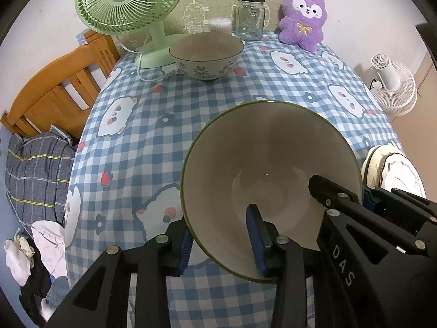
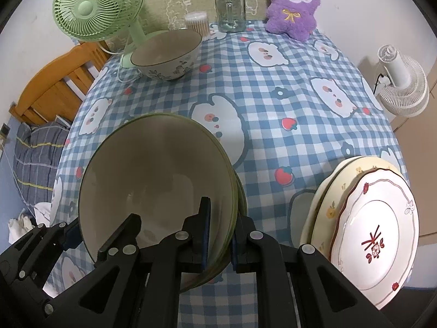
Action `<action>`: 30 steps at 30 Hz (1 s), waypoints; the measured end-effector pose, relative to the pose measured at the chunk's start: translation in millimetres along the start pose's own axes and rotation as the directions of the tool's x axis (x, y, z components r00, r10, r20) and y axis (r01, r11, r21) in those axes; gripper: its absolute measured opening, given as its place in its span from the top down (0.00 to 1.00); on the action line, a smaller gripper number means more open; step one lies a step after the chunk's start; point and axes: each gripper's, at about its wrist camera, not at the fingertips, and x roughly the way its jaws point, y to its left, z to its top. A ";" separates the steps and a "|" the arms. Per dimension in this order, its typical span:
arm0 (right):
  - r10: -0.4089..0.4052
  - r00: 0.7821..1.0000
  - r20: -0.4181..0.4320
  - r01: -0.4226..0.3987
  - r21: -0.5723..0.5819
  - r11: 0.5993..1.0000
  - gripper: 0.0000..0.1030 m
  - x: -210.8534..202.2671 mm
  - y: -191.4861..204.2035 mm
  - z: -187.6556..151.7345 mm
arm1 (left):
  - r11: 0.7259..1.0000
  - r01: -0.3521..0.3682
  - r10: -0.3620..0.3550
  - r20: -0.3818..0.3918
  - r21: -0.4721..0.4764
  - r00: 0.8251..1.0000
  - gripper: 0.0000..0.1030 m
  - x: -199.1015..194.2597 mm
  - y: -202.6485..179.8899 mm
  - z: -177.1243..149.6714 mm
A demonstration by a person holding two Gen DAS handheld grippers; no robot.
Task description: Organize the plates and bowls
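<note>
The left gripper [image 1: 221, 242] straddles the near rim of a green-edged bowl [image 1: 270, 169], jaws slack, pads not pressing. The right gripper [image 2: 218, 235] pinches the same bowl's opposite rim shut. It should stay level until seated. Around them lie a checked tablecloth [image 2: 273, 104], stacked plates [image 2: 374, 235], another bowl [image 1: 206, 54] and a green fan [image 1: 128, 2].

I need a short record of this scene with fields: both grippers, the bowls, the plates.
left gripper: open, jaws astride the near rim of the green-rimmed bowl
right gripper: shut on the same bowl's right rim
floral bowl: alone, upright, beside the green fan
plates: stacked at the right edge of the checked tablecloth
</note>
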 end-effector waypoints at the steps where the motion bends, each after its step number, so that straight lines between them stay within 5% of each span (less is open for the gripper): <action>1: 0.001 1.000 -0.004 -0.001 0.002 1.000 0.86 0.1 -0.7 -0.4 | 1.000 0.000 0.000 0.001 0.001 1.000 0.60 0.0 -0.3 0.2; 6: 0.023 1.000 -0.017 -0.023 0.019 1.000 0.85 -1.8 -2.8 2.3 | 1.000 -0.011 0.011 0.026 0.013 1.000 0.43 -5.4 -1.1 2.0; 17: 0.014 0.999 -0.045 -0.013 0.034 0.999 0.83 -8.4 2.0 1.9 | 1.000 -0.008 0.008 0.012 0.014 1.000 0.40 -7.4 3.1 3.2; 30: -0.094 0.995 -0.028 0.094 -0.002 0.996 0.75 -25.1 11.2 1.5 | 1.000 0.005 -0.005 0.009 0.014 1.000 0.32 -15.0 6.1 0.3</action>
